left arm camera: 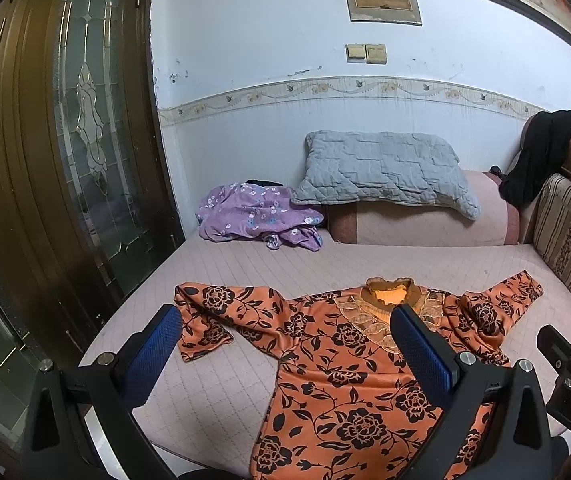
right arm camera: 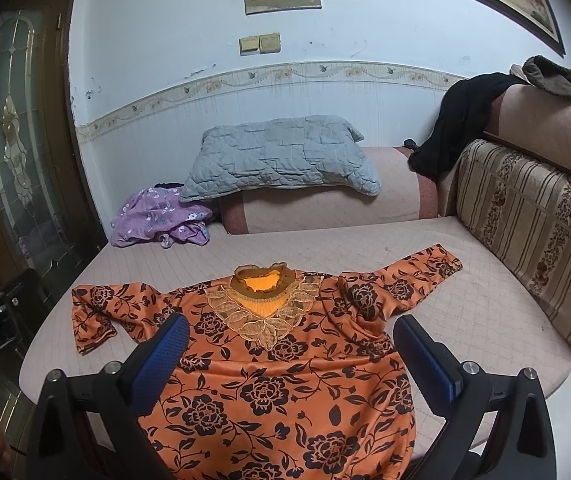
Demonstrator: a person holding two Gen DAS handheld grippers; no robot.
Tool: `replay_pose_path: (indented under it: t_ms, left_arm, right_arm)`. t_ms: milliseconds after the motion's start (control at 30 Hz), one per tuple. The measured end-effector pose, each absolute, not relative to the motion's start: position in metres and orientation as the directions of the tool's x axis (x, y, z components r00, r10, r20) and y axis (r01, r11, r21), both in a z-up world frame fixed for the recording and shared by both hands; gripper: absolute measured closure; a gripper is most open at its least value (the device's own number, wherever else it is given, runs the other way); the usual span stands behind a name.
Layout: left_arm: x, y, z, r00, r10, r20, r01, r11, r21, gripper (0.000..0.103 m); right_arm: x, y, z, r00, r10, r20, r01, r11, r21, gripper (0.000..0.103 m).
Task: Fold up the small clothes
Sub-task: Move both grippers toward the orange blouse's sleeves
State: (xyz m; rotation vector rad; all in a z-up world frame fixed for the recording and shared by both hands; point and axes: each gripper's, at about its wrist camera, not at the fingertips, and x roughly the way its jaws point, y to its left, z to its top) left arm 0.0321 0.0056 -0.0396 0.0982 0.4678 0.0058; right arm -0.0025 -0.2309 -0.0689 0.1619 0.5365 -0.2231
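Nearest to us, our left gripper (left arm camera: 285, 344) hangs with its blue-padded fingers (left arm camera: 153, 356) spread wide and nothing between the pads; it points slightly down over the near left part of the orange floral top (left arm camera: 349, 392). Our right gripper (right arm camera: 291, 354) is just as wide apart and empty, above the middle of the same orange floral top (right arm camera: 277, 380).

The top lies face up and spread flat on the pale quilted sofa seat (right arm camera: 465, 320), its hem towards us and its lace collar (right arm camera: 263, 300) just beyond the fingertips. One sleeve (left arm camera: 205, 320), folded back at the cuff, lies ahead of the left gripper's left finger; the other sleeve (right arm camera: 413, 276) runs out ahead and to the right of the right gripper.

Farther off, ahead and left, a crumpled purple flowered garment (left arm camera: 253, 220) sits at the seat's far end. Beside it a grey quilted pillow (right arm camera: 281, 156) rests on the sofa arm. To the far right a black garment (right arm camera: 457, 120) hangs over the backrest.
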Motion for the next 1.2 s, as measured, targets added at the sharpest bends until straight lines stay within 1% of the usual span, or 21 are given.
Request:
replay_pose_path:
  t_ms: [67,533,700,967,1100,1200]
  left_arm:
    - [0.034,0.005,-0.041,0.892,0.030,-0.451,0.016,0.995,0.098,0.000]
    - [0.053,-0.005,-0.053,0.880,0.038,-0.473,0.020,0.993,0.117,0.000]
    - [0.065,-0.012,-0.060,0.871,0.042,-0.489,0.024,0.992,0.128,0.000]
    - [0.097,-0.027,-0.084,0.842,0.051,-0.538,0.037,0.988,0.152,0.000]
    - [0.121,-0.039,-0.105,0.820,0.053,-0.571,0.050,0.985,0.164,0.000]
    - [0.148,-0.049,-0.132,0.784,0.043,-0.620,0.074,0.984,0.162,0.000]
  right_arm:
    - [-0.002,-0.232,-0.070,0.842,-0.170,-0.513,0.251,0.963,0.093,0.000]
    - [0.015,-0.234,-0.079,0.831,-0.168,-0.530,0.250,0.964,0.086,0.000]
    - [0.028,-0.239,-0.085,0.813,-0.179,-0.554,0.256,0.965,0.064,0.000]
    - [0.057,-0.255,-0.107,0.809,-0.165,-0.564,0.269,0.957,0.106,0.000]
    - [0.076,-0.265,-0.123,0.783,-0.157,-0.602,0.288,0.949,0.127,0.000]
    - [0.096,-0.282,-0.141,0.760,-0.130,-0.636,0.304,0.937,0.172,0.000]
